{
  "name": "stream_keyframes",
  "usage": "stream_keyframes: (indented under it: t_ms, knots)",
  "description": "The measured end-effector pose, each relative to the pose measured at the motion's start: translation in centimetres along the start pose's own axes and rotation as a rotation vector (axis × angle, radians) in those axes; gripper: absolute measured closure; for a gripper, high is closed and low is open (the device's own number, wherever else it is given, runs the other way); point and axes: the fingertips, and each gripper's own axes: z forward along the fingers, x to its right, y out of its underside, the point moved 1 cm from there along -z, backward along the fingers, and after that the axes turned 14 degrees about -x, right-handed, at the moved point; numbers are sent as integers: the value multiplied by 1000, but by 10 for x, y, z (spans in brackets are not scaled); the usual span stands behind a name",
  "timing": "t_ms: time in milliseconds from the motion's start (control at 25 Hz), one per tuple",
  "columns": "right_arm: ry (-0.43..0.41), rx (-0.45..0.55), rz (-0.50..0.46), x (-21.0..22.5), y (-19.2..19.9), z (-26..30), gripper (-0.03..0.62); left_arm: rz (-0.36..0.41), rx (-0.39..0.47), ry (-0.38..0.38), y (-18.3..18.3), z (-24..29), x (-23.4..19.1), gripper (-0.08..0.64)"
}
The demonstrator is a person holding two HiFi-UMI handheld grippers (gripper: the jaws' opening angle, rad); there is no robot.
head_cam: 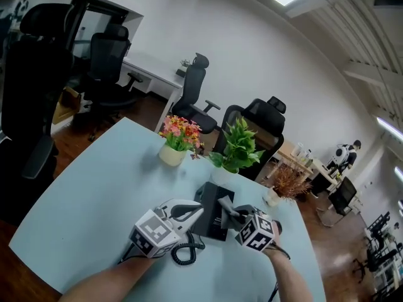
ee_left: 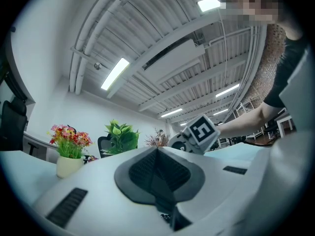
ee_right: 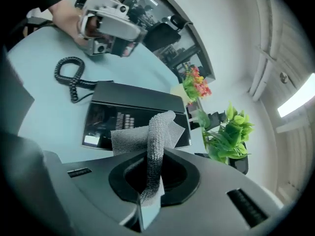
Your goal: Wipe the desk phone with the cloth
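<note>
- Hand-held grippers: I count two, the left hand-held gripper (ee_left: 157, 156) and the right hand-held gripper (ee_right: 151, 166).
- Desk phone (ee_right: 138, 100): one, black.
- Coiled cord (ee_right: 69, 75): one.
- Cloth (ee_right: 157, 132): one, grey.
- Table (head_cam: 94, 187): one, pale blue; a second, white desk (head_cam: 151, 71) stands by the far wall.
- Potted plants: three by my count, namely the flower pot (head_cam: 177, 140), the green plant (head_cam: 238, 146) and the brown dried plant (head_cam: 286, 182).
- Black office chairs near the table: four, namely the near-left chair (head_cam: 28, 87), the far-left chair (head_cam: 108, 58), the middle chair (head_cam: 194, 90) and the chair behind the green plant (head_cam: 264, 121). Those at far right are too small for me to count.
- Distant person (head_cam: 346, 153): one.
</note>
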Motion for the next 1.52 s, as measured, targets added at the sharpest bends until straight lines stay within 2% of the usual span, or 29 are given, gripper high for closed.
stream_keyframes:
  t_ms: [160, 280, 360, 440, 640, 760, 880, 1040, 1240, 1520]
  knots:
    - [-98, -15, -133, -62, 5, -26, 606, -2, -4, 3, -1, -1, 4, 561]
    - [-218, -22, -242, -100, 15, -43, 604, -3, -5, 0, -5, -1, 6, 561]
    - [-294, 7, -250, -107, 21, -50, 604, -4, -5, 0, -6, 1, 8, 561]
    - [-267, 57, -159, -82, 20, -50, 604, -3, -3, 5, -5, 3, 9, 561]
    - [2, 234, 348, 58, 8, -35, 604, -4, 2, 4, -7, 7, 11, 561]
    - [57, 237, 481, 97, 7, -11, 604, -20, 3, 1, -8, 11, 16, 561]
    - [20, 196, 500, 95, 8, 13, 604, -13, 3, 7, -8, 10, 20, 561]
    - [-26, 193, 452, 70, 10, 15, 604, -2, -1, 5, -8, 10, 17, 561]
    - [-111, 214, 355, 5, 12, -17, 604, 2, 1, 8, -11, 11, 21, 561]
    - [-211, 287, 327, -81, 19, -55, 604, 3, -1, 25, -12, 14, 33, 561]
